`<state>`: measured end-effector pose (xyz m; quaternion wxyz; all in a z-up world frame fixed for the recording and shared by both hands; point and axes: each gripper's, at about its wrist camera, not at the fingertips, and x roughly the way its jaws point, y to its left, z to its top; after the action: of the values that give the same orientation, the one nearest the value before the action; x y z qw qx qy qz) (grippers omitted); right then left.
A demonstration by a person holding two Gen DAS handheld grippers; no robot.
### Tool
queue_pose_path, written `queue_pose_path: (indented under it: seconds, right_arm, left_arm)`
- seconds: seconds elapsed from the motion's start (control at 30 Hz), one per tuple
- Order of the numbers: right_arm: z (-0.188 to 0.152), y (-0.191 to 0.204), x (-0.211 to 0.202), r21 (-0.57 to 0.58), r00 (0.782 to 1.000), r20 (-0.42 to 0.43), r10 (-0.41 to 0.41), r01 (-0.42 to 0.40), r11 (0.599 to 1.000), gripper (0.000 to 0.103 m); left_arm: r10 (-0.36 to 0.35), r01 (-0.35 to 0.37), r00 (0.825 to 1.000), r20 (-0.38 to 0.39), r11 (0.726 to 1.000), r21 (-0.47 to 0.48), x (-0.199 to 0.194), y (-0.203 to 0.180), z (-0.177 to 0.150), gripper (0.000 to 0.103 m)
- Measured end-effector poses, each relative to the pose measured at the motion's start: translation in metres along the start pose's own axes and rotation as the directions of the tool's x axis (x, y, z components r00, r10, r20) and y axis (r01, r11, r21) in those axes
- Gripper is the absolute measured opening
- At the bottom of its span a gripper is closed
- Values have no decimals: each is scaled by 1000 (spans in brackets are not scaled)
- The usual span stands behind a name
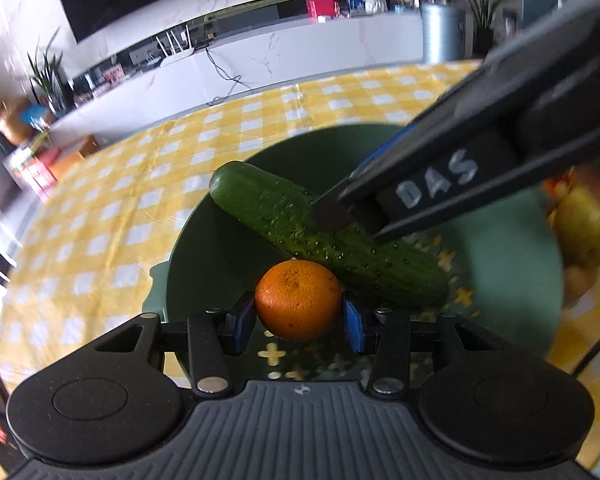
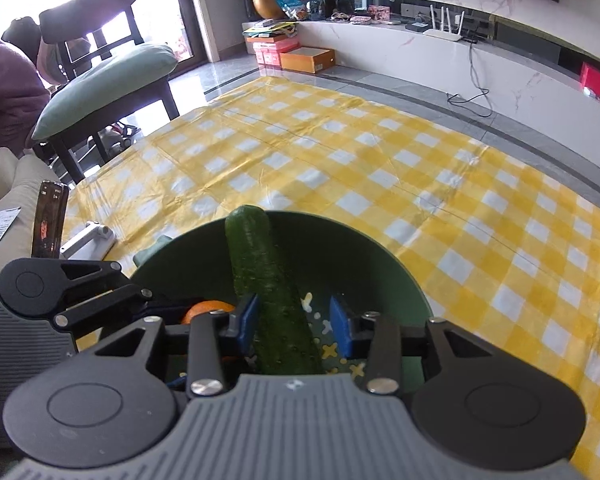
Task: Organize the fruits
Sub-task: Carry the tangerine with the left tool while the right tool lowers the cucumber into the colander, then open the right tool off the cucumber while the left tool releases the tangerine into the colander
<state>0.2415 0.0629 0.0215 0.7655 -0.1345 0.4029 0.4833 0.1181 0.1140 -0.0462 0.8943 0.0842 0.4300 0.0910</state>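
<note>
Checkered cloth (image 2: 460, 184): left gripper (image 1: 299, 312) clamps orange (image 1: 298, 300); right gripper (image 2: 294, 322) spread, straddling cucumber (image 2: 268, 288).

Cucumber (image 1: 324, 236) skin bumpy, wet-glossy. Orange (image 1: 298, 300) peel pitted, matt. Bowl (image 1: 500, 280) smooth, probably glazed ceramic. Checked cloth (image 2: 380, 168) creased, slightly shiny. Claw (image 1: 300, 318) pads blue, matt.
</note>
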Motion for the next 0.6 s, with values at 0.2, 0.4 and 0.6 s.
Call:
queue_pose_path:
  seconds: [0.2, 0.4, 0.6]
  right_arm:
    - [-12, -6, -17, 36, 1000, 2, -23, 23, 999, 44]
    - [-20, -6, -35, 38, 998, 32, -45, 44, 998, 52]
    - [-28, -11, -59, 65, 994, 61, -91, 87, 994, 57]
  left_arm:
    - [54, -52, 998, -24, 997, 62, 3, -15, -1, 54]
    - [31, -30, 999, -19, 998, 48, 2, -13, 0, 64]
    - [-2, 2, 1000, -5, 1000, -7, 1, -5, 1, 71]
